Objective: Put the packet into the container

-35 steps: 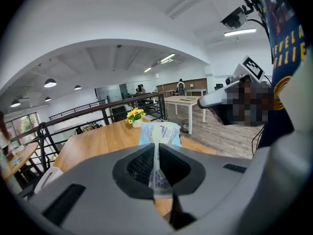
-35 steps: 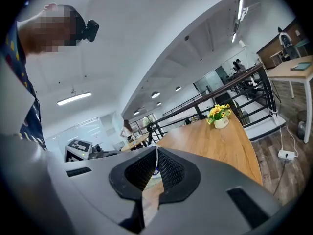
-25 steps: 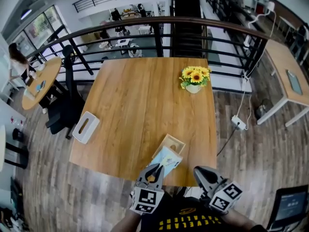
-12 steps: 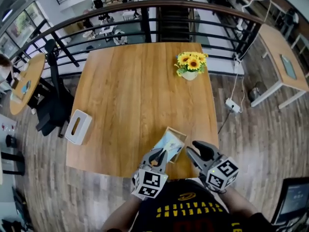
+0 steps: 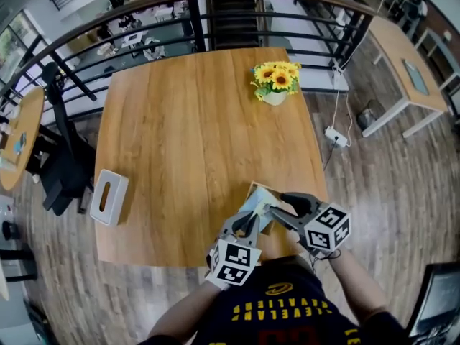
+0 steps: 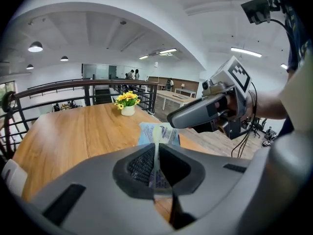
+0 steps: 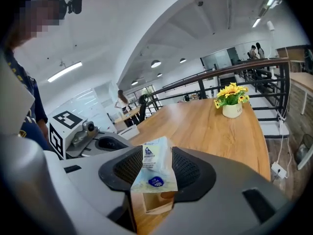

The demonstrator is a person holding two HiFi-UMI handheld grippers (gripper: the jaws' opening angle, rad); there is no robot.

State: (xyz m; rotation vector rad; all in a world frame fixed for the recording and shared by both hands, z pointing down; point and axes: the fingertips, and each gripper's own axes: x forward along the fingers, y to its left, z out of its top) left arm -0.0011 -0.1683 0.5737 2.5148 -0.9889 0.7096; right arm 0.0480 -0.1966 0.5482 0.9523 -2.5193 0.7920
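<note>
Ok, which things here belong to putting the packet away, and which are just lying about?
For the job: pale blue-and-white flat packet, pinched in the left claw; small wooden box container; right claw, jaws opening around the packet.
Lying about: yellow sunflowers in a white pot; white rectangular tissue box.

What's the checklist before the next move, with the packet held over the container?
1. Left tongs grip on packet: ok, shut on its edge.
2. Right tongs pads off packet: ok, jaws opening, packet between them but not pressed.
3. Container below packet: ok, directly under it.
4. Container interior free: cannot tell, packet covers it.
5. Container resting on table: ok, near the front edge.
</note>
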